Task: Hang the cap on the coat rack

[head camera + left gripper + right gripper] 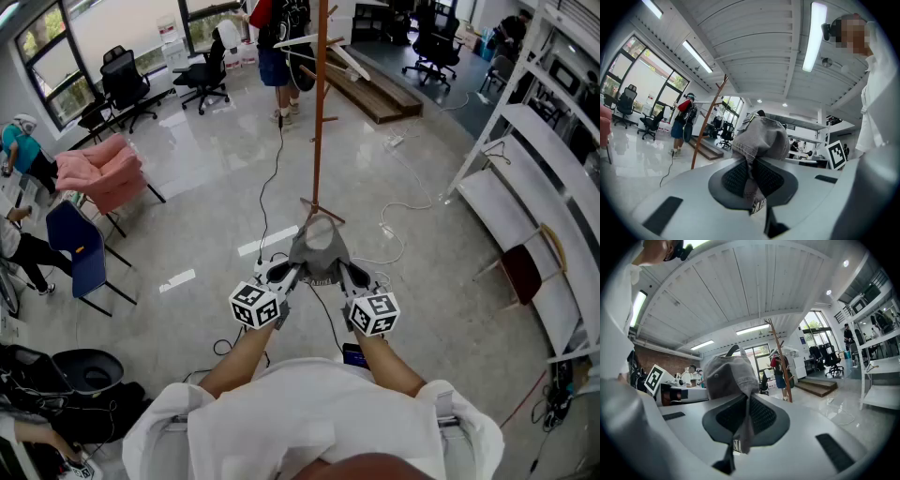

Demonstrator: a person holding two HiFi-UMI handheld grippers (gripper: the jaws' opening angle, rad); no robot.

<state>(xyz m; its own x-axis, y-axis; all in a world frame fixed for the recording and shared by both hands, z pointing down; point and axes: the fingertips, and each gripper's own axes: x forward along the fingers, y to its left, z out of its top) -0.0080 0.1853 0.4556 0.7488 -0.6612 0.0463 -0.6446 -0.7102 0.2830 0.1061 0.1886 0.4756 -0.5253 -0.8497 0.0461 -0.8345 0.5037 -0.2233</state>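
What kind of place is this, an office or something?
Probably an open-plan office or lab workspace: rolling office chairs stand by large windows, white shelving lines one side, and the floor is polished.

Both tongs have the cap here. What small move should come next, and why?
Probably raise the cap and carry it forward toward the coat rack. The left tongs and right tongs are each shut on the cap's fabric, and the rack stands ahead with the cap not yet on a peg.
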